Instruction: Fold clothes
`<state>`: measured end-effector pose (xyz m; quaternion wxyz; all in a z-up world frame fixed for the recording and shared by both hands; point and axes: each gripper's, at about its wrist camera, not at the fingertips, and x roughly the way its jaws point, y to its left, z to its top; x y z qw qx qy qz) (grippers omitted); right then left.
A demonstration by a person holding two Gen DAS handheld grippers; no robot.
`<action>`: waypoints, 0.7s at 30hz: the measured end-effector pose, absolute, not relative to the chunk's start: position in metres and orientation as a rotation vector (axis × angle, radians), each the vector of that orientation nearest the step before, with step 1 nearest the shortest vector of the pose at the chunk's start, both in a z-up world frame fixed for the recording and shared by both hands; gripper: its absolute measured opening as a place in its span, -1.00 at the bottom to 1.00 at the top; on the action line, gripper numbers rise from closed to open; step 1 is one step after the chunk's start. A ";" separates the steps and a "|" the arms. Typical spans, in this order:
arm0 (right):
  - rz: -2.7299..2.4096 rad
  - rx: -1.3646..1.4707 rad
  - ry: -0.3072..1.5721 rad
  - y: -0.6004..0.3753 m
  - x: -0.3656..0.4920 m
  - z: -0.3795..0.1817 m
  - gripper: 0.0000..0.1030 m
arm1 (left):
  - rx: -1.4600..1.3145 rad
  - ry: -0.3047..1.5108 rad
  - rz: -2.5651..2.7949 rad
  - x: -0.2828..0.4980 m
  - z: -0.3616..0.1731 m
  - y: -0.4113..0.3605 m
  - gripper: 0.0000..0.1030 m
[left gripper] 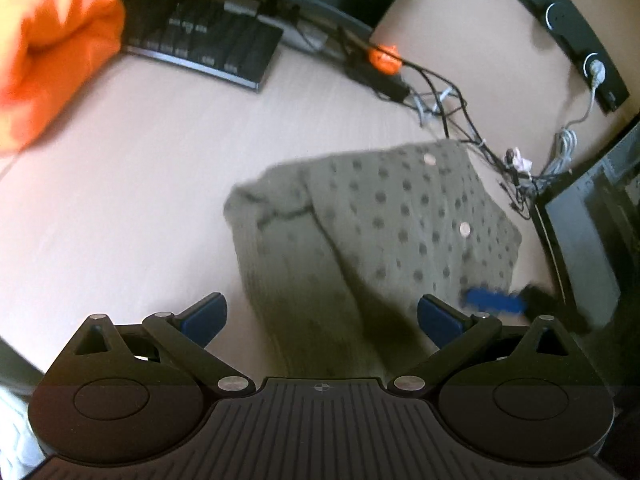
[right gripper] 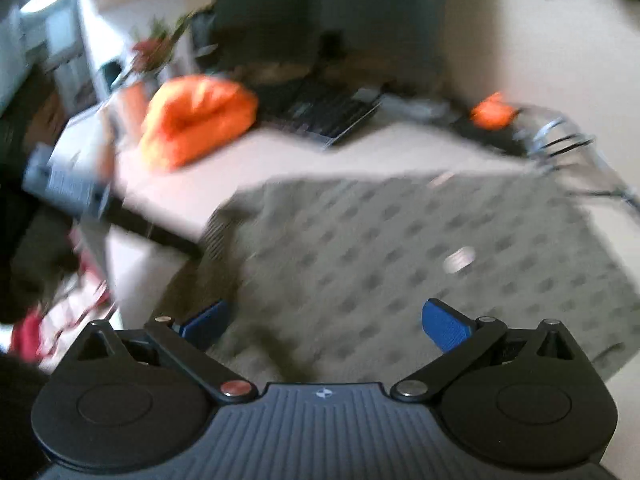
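Note:
A grey-green dotted cardigan (left gripper: 372, 236) with round buttons lies folded on the pale table (left gripper: 152, 184). My left gripper (left gripper: 322, 316) is open and empty, held just above the cardigan's near edge. The right gripper's blue pad (left gripper: 496, 301) shows at the cardigan's right edge in the left wrist view. In the blurred right wrist view, my right gripper (right gripper: 324, 322) is open and empty over the cardigan (right gripper: 400, 248). An orange garment (left gripper: 52, 52) lies bunched at the table's far left and also shows in the right wrist view (right gripper: 192, 116).
A black keyboard (left gripper: 208, 40) lies at the back. A tangle of cables (left gripper: 460, 116) with an orange object (left gripper: 385, 58) lies behind the cardigan. A dark monitor (left gripper: 596, 240) stands at the right. A black power strip (left gripper: 560, 20) runs along the wall.

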<state>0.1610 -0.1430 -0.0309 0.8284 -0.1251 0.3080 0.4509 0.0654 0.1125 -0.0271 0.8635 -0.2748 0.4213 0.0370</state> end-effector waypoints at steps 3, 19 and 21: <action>0.823 -0.213 0.608 -0.152 0.181 -0.031 1.00 | -0.592 0.887 0.087 0.068 -0.034 0.106 1.00; 0.819 -0.248 0.794 -0.163 0.196 -0.065 1.00 | -0.292 0.722 -0.150 0.107 0.030 0.077 1.00; 0.789 -0.112 0.807 -0.182 0.202 -0.052 1.00 | -0.261 0.699 -0.119 0.136 0.024 0.080 1.00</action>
